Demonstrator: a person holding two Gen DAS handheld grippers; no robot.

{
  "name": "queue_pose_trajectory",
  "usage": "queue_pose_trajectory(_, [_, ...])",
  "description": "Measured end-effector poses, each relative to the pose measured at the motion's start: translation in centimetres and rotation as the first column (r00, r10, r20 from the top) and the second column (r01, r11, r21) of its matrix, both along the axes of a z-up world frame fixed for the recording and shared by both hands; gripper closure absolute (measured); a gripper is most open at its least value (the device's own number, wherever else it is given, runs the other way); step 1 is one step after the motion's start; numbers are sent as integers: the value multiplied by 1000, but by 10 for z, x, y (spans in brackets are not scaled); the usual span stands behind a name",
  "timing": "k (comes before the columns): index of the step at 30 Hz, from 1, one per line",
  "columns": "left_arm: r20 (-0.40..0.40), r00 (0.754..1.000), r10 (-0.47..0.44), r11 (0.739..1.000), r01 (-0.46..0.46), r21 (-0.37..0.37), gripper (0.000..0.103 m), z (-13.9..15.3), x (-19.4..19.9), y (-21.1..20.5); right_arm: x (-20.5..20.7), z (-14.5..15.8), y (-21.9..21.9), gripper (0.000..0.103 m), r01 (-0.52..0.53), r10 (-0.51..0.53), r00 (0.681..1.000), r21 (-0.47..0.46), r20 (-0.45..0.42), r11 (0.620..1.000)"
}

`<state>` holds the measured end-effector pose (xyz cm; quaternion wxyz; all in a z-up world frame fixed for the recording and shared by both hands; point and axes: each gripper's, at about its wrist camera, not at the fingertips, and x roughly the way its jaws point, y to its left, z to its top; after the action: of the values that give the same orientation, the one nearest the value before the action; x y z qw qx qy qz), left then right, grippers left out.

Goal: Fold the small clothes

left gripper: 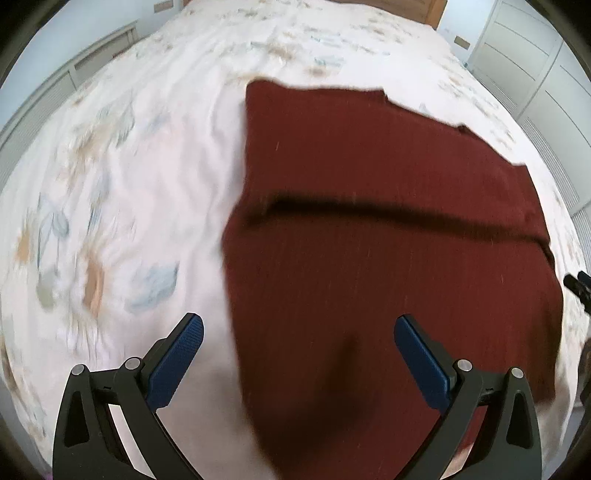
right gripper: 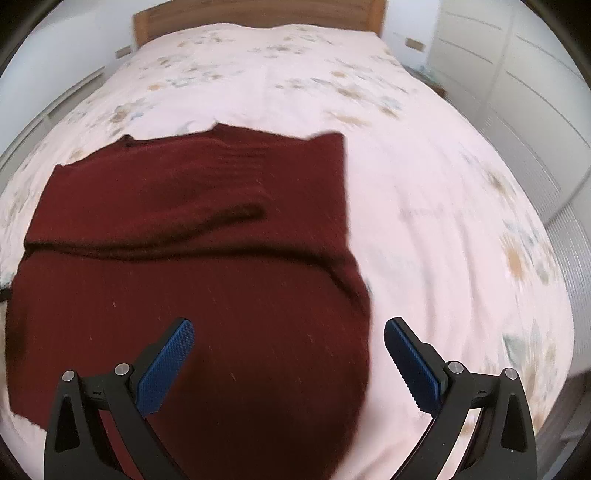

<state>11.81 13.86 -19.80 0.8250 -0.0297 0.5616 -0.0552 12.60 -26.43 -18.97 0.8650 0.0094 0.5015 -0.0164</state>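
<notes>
A dark red knit garment [left gripper: 388, 258] lies flat on the bed, with a fold line running across its middle. It also shows in the right wrist view [right gripper: 192, 280]. My left gripper [left gripper: 299, 332] is open and empty, hovering over the garment's near left edge. My right gripper [right gripper: 288, 332] is open and empty, hovering over the garment's near right edge. A dark tip of the right gripper [left gripper: 578, 284] shows at the far right of the left wrist view.
The bed has a pale pink cover [right gripper: 424, 221] with a faded floral print and a wooden headboard [right gripper: 258, 14]. White wardrobe doors [right gripper: 524, 81] stand to the right. A white radiator cover [left gripper: 74, 74] runs along the left wall.
</notes>
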Motion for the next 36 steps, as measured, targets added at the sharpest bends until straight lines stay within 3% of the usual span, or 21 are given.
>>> queue_pose_trajectory(9, [-84, 996, -23, 998, 28, 58, 1, -11, -60, 15, -49, -26, -20, 1, 74, -69, 993, 54, -96, 996])
queue_pose_trajectory(16, [-160, 983, -88, 994, 96, 45, 2, -29, -85, -8, -80, -54, -20, 1, 85, -64, 979, 103, -191, 991])
queue_pose_trajectory(19, [-158, 981, -116, 991, 124, 43, 2, -31, -90, -19, -84, -61, -14, 1, 77, -47, 974, 129, -221, 989])
queue_pose_trajectory(22, [-162, 977, -141, 988, 150, 45, 13, -31, -92, -27, -86, -62, -6, 1, 47, -18, 973, 121, -232, 992])
queue_pose_trajectory(23, [-164, 975, -149, 987, 158, 41, 22, -31, -92, -31, -86, -63, -3, 3, 39, -8, 971, 127, -237, 991])
queue_pose_trajectory(25, [-162, 971, -173, 983, 180, 30, 39, -31, -88, -40, -87, -64, 0, 15, 35, 0, 968, 133, -252, 991])
queue_pose_trajectory(27, [-163, 967, -194, 979, 200, 22, 62, -30, -89, -45, -90, -63, 3, 28, 28, 3, 964, 114, -264, 993])
queue_pose_trajectory(28, [-163, 966, -201, 979, 206, 14, 68, -29, -88, -47, -91, -62, 3, 43, 27, 6, 963, 119, -268, 993])
queue_pose_trajectory(29, [-165, 964, -206, 978, 209, -2, 82, -28, -87, -50, -92, -60, 2, 62, 32, 8, 961, 141, -275, 990])
queue_pose_trajectory(30, [-171, 963, -210, 978, 209, -24, 92, -26, -86, -51, -92, -58, 0, 70, 37, 8, 960, 157, -279, 987])
queue_pose_trajectory(32, [-174, 962, -209, 978, 206, -35, 93, -21, -81, -52, -92, -50, -3, 90, 35, 12, 962, 163, -273, 986])
queue_pose_trajectory(36, [-135, 963, -234, 972, 231, -39, 93, -1, -74, -60, -90, -30, -11, 91, 28, 23, 971, 210, -237, 977])
